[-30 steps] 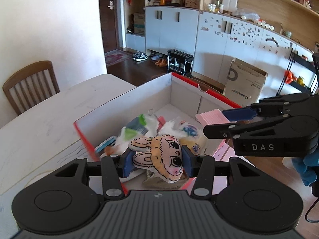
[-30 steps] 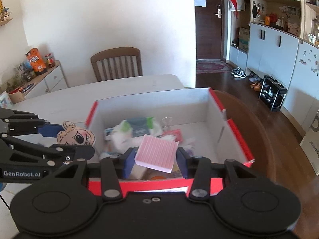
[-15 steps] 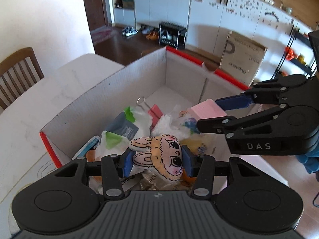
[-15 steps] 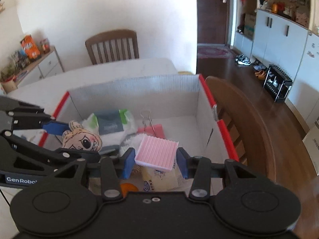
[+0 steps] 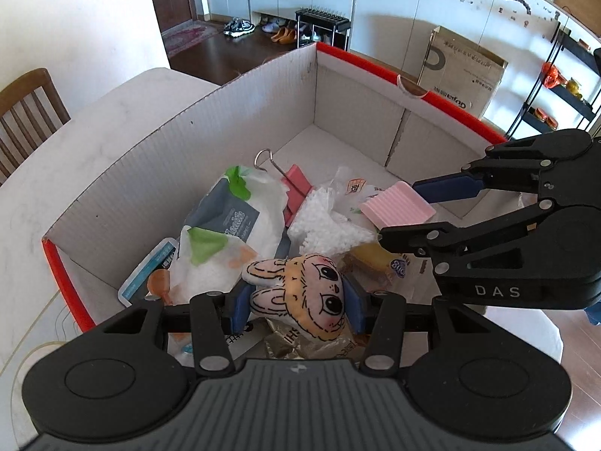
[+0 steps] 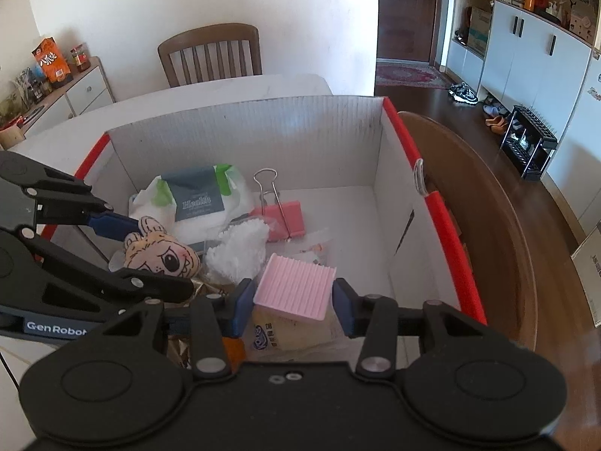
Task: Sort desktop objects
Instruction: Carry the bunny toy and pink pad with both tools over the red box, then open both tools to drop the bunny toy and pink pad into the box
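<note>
Cardboard walls with red rims are framing the open box (image 6: pixel 319 139), which is sitting on the white desk (image 5: pixel 94 131) and already holding a wet-wipes pack (image 6: pixel 199 199), a pink binder clip (image 6: pixel 281 218), a tuft of white foam (image 6: pixel 240 244) and a yellow tissue packet (image 6: pixel 285 334). Both grippers are hanging over its mouth, each carrying something. The left gripper (image 5: pixel 296 304) is pinching a plush bunny head (image 5: pixel 300 297) between its blue pads, the toy sitting at about 8 o'clock in the box as the right wrist view shows it, above crinkled wrappers. The right gripper (image 6: pixel 293 300) is clamping a pink ribbed block (image 6: pixel 296 287) edge to edge, near 6 o'clock, just above the tissue packet. The step in hand is looking like the drop-off of both items — and doing it well probably means lowering each load close to the pile before letting go, since the block could tip off the sloping packet and the soft toy may cling to a pad. Opening the jaws fully and one gripper at a time would keep the two black linkages, which are sitting near each other, from knocking together. The free floor toward 2 o'clock — bare white cardboard — is offering the flattest landing for the block.
</note>
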A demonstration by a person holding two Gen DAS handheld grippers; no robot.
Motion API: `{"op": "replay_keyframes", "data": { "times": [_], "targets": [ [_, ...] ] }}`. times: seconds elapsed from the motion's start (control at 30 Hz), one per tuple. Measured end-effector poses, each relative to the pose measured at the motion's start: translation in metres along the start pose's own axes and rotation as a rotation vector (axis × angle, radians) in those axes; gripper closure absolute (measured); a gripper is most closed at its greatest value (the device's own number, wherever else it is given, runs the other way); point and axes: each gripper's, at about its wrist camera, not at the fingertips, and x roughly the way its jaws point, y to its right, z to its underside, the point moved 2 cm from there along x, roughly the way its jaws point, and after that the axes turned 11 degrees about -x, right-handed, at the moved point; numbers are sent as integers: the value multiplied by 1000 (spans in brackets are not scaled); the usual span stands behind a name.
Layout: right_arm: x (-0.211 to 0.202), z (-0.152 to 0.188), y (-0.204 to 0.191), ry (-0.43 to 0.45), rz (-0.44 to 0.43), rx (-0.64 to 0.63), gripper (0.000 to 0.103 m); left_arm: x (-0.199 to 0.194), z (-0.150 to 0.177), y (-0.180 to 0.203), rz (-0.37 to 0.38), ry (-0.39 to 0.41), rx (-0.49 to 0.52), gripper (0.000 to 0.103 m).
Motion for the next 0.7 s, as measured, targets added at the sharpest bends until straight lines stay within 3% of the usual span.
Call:
{"op": "replay_keyframes", "data": {
  "times": [0.23, 0.4, 0.57, 0.7],
  "targets": [
    [4, 2, 2, -18, -6, -10, 57, -3, -1, -4, 6, 4, 6, 52],
    [1, 2, 4, -14, -18, -11, 51, -6, 2, -6, 12, 16, -5, 37],
    [-6, 3, 4, -1, -22, -14, 49, -13, 7, -11, 22, 31, -33, 37],
    [-16, 2, 4, 25, -35, -14, 40, -24, 11, -14, 28, 51, -57, 36]
  ]
}}
